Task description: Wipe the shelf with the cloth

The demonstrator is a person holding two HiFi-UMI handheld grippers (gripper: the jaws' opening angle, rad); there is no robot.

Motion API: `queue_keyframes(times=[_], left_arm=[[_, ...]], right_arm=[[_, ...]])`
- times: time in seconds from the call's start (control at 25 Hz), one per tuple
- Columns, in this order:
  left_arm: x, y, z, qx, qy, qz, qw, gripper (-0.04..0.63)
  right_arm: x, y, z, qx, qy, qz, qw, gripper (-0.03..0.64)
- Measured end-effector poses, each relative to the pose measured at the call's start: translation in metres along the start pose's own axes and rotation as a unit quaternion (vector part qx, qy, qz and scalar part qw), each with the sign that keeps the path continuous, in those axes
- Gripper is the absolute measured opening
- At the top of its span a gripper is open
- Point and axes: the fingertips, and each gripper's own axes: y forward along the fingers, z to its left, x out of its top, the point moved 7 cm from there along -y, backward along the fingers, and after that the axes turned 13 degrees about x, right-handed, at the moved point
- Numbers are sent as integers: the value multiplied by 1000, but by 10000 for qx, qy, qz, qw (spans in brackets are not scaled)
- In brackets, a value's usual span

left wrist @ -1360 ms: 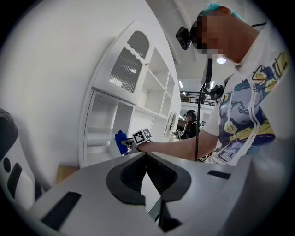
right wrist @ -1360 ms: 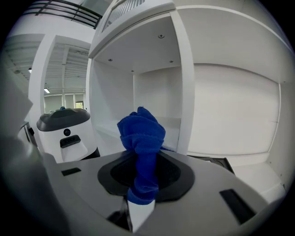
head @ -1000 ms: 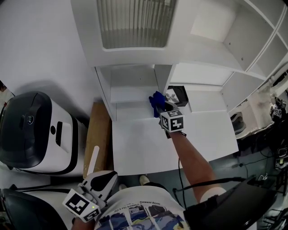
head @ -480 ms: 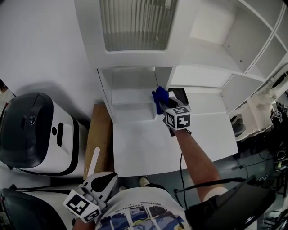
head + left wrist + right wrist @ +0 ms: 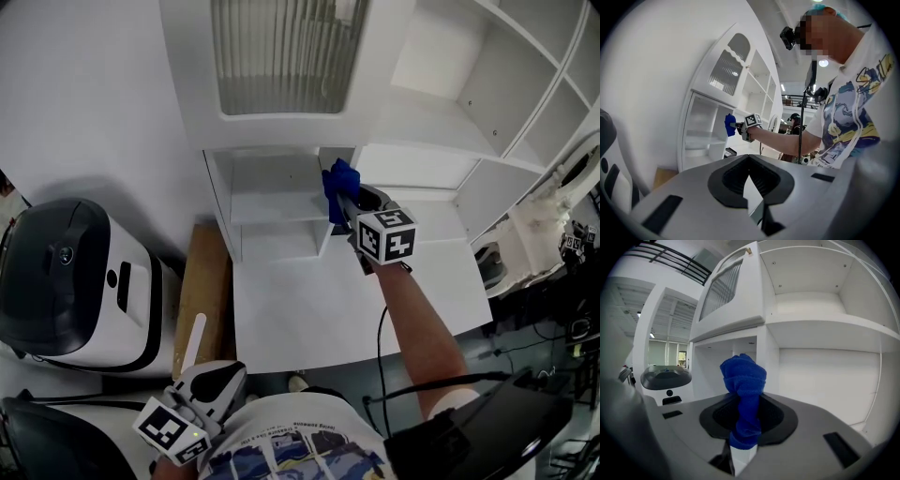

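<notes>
- Two jaws of the right gripper [image 5: 745, 427] are clamped on the lower end of a blue cloth [image 5: 743, 376]. The bunched upper end of the cloth stands up above them.
- Seen from the head view, the right gripper [image 5: 350, 202] is held out at arm's length with its marker cube [image 5: 386, 234] facing up. The blue cloth [image 5: 339, 178] at its tip is right at the upright divider [image 5: 330, 234] of the white shelf unit [image 5: 281, 127], just below the ledge of the upper cabinet. Whether the cloth presses on the divider or sits just off it cannot be told.
- Left of the divider is an open compartment with a short shelf board [image 5: 272, 206] across it. Right of it, the right gripper view shows wider open shelves [image 5: 825, 326], all bare white.
- A ribbed glass door [image 5: 281, 52] fronts the cabinet above the cloth.
- Below the compartments a white counter [image 5: 309, 309] juts out toward the person, under the outstretched forearm [image 5: 417, 328].
- The left gripper [image 5: 223, 377] is held low, close to the person's body and well apart from the shelf unit. Its own view shows the left gripper's [image 5: 749, 180] jaws drawn together with nothing between them.
- Left of the counter, a wooden board [image 5: 202, 281] stands beside the shelf unit, and beyond it a white and black machine [image 5: 75, 281] sits on the floor.
</notes>
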Motion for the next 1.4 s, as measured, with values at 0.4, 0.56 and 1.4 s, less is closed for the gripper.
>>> queue_keyframes(times=[0.4, 0.56, 1.4], left_arm=[[1, -1, 0, -24, -2, -99, 9999, 11], [0, -4, 0, 1, 10, -151, 9999, 12], [-10, -45, 15, 315, -14, -246, 9992, 12]], right_arm=[[56, -20, -2, -81, -392, -293, 9988, 107], [63, -28, -4, -179, -479, -305, 9982, 107], [82, 15, 49, -1, -830, -191, 9964, 107]])
